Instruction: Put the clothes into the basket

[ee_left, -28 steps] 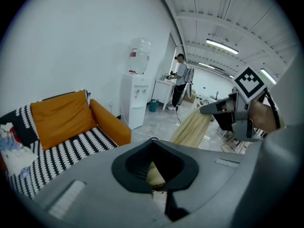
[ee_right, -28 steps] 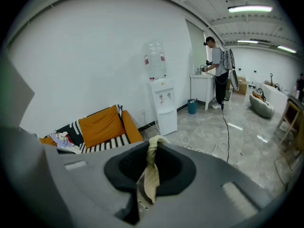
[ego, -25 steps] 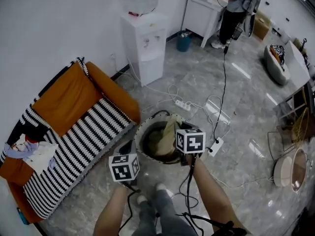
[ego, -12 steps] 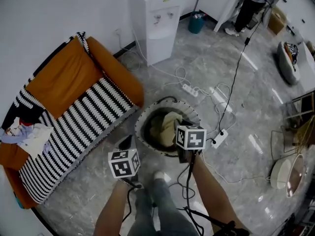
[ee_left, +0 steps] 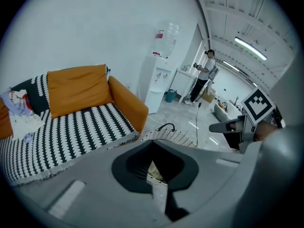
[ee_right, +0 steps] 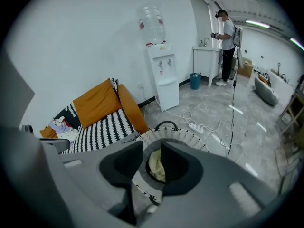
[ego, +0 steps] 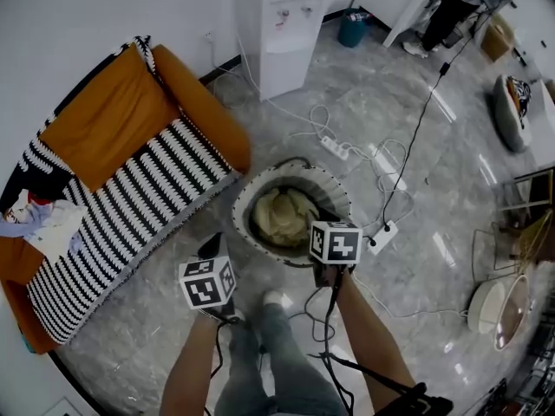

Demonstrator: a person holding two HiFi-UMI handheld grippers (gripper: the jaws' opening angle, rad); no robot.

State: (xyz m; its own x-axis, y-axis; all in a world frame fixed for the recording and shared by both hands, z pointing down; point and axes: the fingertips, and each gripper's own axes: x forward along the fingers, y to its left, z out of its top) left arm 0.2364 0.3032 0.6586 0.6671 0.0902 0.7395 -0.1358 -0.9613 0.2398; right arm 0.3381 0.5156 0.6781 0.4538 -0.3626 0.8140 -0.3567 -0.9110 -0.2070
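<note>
A round woven basket [ego: 334, 189] stands on the floor by the sofa, with a pale yellow garment [ego: 282, 215] lying bunched inside it. My right gripper [ego: 327, 219] hovers over the basket's near rim. Its jaws have just been opening and stand apart with nothing between them; in the right gripper view [ee_right: 152, 163] the garment [ee_right: 156, 166] and basket rim [ee_right: 175, 136] show through the gap. My left gripper [ego: 212, 246] hangs left of the basket, over the floor. Its jaws [ee_left: 154, 175] are shut and empty, with the basket [ee_left: 171, 136] just beyond. More clothes [ego: 39, 224] lie on the sofa's left end.
An orange sofa [ego: 130, 137] with a black-and-white striped blanket runs along the wall at left. A white water dispenser [ego: 282, 24] stands behind the basket. A power strip [ego: 334, 148] and cables trail across the floor at right. A person [ego: 460, 7] stands at a far table.
The pale garment hung from my right gripper above the basket; now it lies inside, free of the jaws. Both grippers have sunk lower.
</note>
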